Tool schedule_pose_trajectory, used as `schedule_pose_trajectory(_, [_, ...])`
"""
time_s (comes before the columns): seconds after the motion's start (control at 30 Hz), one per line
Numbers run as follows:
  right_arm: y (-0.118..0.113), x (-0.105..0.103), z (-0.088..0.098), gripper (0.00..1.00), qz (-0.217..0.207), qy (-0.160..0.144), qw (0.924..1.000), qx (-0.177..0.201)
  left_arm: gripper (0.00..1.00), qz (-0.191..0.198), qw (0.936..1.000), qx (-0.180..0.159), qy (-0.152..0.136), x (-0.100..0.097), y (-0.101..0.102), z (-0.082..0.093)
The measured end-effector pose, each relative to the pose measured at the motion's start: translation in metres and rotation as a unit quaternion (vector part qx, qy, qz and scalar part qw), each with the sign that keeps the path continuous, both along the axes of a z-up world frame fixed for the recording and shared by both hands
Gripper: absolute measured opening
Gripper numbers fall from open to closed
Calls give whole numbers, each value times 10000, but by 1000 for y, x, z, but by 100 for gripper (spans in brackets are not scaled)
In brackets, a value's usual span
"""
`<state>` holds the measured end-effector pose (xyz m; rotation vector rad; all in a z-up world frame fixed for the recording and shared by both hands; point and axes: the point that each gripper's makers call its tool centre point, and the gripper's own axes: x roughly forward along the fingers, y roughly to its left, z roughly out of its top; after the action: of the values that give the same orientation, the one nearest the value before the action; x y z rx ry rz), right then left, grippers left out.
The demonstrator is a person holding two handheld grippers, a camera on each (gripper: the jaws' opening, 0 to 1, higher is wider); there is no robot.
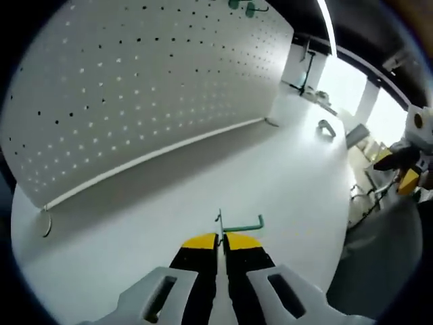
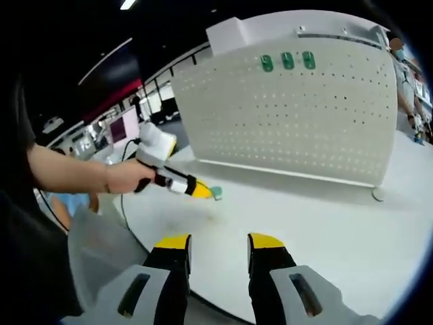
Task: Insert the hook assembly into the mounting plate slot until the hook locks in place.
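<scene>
Left gripper [image 1: 220, 241]: jaws closed together, clamped on a green hook [image 1: 241, 225]. The hook's thin shaft stands up between the yellow jaw tips; its green arm runs out to the right and bends up at the end. It is held just above the white table [image 1: 203, 183], well apart from the pegboard [image 1: 135, 88].

Right gripper view: the left gripper [image 2: 203, 190] comes in from the left, gripped in a hand [image 2: 125, 176], with the hook [image 2: 216, 193] at its tip, low over the table [image 2: 325, 223].

Right gripper [image 2: 218, 245]: jaws spread apart, nothing between them, held at the near table edge.

The pegboard [image 2: 291, 115] stands upright on the table. Three green hooks [image 2: 287, 61] sit in a row near its top.
</scene>
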<state>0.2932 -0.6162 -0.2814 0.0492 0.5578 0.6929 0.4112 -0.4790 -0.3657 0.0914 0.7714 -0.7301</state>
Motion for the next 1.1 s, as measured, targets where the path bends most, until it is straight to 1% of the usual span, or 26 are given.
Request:
schedule_pose_trajectory(0.17, [6, -2, 3, 32, 70, -42, 10000, 41, 3, -6, 9999, -65, -135, -7, -1, 16])
schedule_pose_trajectory(0.4, [14, -8, 7, 32, 126, -88, 9998, 119, 3, -26, 9993, -212, -295, -21, -5, 38])
schedule_pose_trajectory(0.5, [19, -10, 8, 32, 168, -95, 9997, 165, 3, 27, 9986, -357, -386, -28, -7, 51])
schedule_pose_trajectory(0.63, [24, -12, 9, 32, 206, -69, 9995, 242, 3, 127, 9972, -573, -468, -36, -11, 64])
schedule_pose_trajectory(0.77, [29, -12, 16, 32, 221, -166, 9992, 283, 3, 183, 9953, -763, -563, -45, -14, 76])
schedule_pose_trajectory(0.93, [33, -14, 18, 32, 224, -180, 9991, 326, 3, 228, 9937, -912, -609, -55, -17, 86])
schedule_pose_trajectory(1.1, [40, -14, 29, 32, 212, -232, 9982, 503, 3, 179, 9921, -1004, -725, -66, -21, 96])
